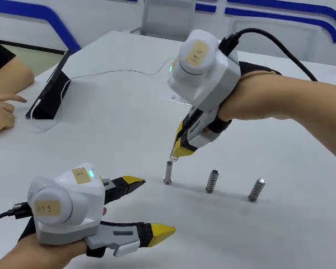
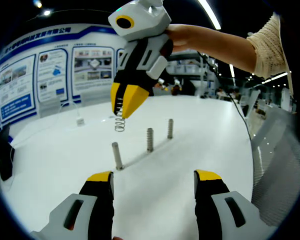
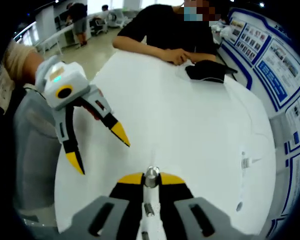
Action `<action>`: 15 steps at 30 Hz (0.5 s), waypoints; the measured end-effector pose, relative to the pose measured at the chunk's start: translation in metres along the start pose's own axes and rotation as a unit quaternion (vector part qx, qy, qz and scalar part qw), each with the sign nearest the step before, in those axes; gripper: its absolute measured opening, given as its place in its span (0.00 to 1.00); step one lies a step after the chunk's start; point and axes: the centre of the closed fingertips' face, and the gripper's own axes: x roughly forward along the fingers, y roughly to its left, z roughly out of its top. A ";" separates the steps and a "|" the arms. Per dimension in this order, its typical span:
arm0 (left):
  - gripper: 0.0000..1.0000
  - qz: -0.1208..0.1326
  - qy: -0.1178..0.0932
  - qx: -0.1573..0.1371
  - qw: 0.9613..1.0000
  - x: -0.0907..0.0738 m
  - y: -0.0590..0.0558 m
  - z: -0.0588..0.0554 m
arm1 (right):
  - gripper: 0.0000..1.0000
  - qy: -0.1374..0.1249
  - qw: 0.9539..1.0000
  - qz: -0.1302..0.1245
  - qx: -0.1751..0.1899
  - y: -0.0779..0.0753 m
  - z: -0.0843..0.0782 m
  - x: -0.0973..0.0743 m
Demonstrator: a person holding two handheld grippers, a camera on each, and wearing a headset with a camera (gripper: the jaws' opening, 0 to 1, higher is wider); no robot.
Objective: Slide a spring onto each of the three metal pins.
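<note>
A: Left hand-held gripper (image 1: 152, 204)?
B: Nearest the camera. Jaws spread, empty, just short of the bare pin (image 1: 168, 172).
A: Spring (image 1: 174, 157)?
B: Pinched in the right hand-held gripper (image 1: 179, 148), hanging just above the bare pin's top, not on it yet.
A: Others?
B: Second pin (image 1: 212, 181) and third pin (image 1: 256, 190) stand in a row beside the bare pin, both already sprung.
A: Farther?
B: Tablet (image 1: 50, 89) on the desk (image 1: 112, 129), well beyond the bare pin.

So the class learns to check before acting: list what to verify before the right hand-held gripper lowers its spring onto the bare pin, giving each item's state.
1. Hold of right hand-held gripper on spring: ok.
2. The bare pin stands upright: ok.
3. The spring is centred over it: cannot tell.
4. The left hand-held gripper is open, clear of it: ok.
5. The middle pin and end pin are already loaded: ok.
</note>
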 end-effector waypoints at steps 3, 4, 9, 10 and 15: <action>0.66 0.001 0.001 -0.001 1.000 -0.001 0.000 -0.001 | 0.12 0.001 1.000 0.004 0.004 -0.003 0.000 0.005; 0.66 0.002 0.002 -0.002 1.000 -0.001 0.001 -0.002 | 0.12 0.002 1.000 0.005 0.005 -0.005 0.000 0.008; 0.66 0.001 0.004 -0.003 1.000 -0.002 0.001 -0.003 | 0.12 0.008 1.000 0.011 0.011 -0.009 -0.003 0.017; 0.66 0.001 0.004 -0.004 1.000 -0.002 0.001 -0.003 | 0.12 0.009 1.000 0.011 0.012 -0.009 -0.004 0.018; 0.66 0.001 0.004 -0.006 1.000 -0.002 0.002 -0.003 | 0.12 0.016 1.000 0.015 0.018 -0.009 -0.008 0.022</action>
